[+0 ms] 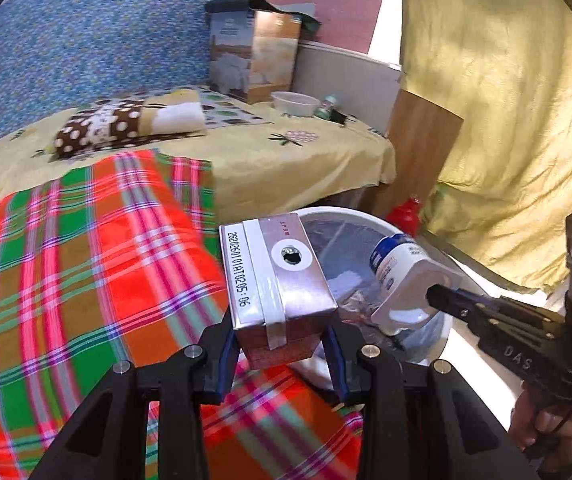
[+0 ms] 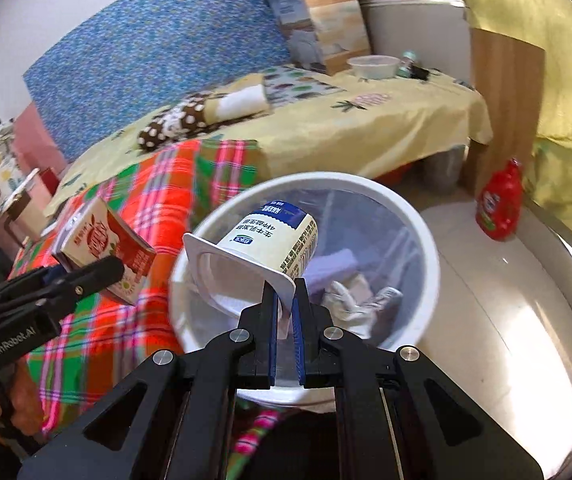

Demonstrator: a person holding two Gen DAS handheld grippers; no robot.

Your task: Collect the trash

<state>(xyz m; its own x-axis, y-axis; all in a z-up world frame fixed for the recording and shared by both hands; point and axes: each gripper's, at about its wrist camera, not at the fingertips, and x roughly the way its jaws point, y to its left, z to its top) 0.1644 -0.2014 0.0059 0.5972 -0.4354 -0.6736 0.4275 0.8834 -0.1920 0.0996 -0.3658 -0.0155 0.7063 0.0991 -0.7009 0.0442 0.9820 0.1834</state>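
Note:
My left gripper point(image 1: 281, 344) is shut on a small drink carton point(image 1: 277, 280) with a silver top, held above the plaid blanket next to the white trash bin point(image 1: 350, 216). The carton shows red and cream in the right wrist view point(image 2: 105, 248). My right gripper point(image 2: 286, 300) is shut on the rim of an empty white yogurt cup point(image 2: 269, 244) with a blue label, held tilted over the open bin point(image 2: 426, 248). The cup also shows in the left wrist view point(image 1: 402, 276). The bin has a clear liner and holds crumpled wrappers point(image 2: 350, 292).
A bed with a yellow sheet point(image 1: 286, 152) and a plaid blanket point(image 1: 85, 260) lies to the left. On the bed are a folded cloth, a paper bag point(image 1: 253, 52) and a white bowl point(image 1: 296, 103). A red bottle point(image 2: 500, 208) stands on the floor by a wooden board.

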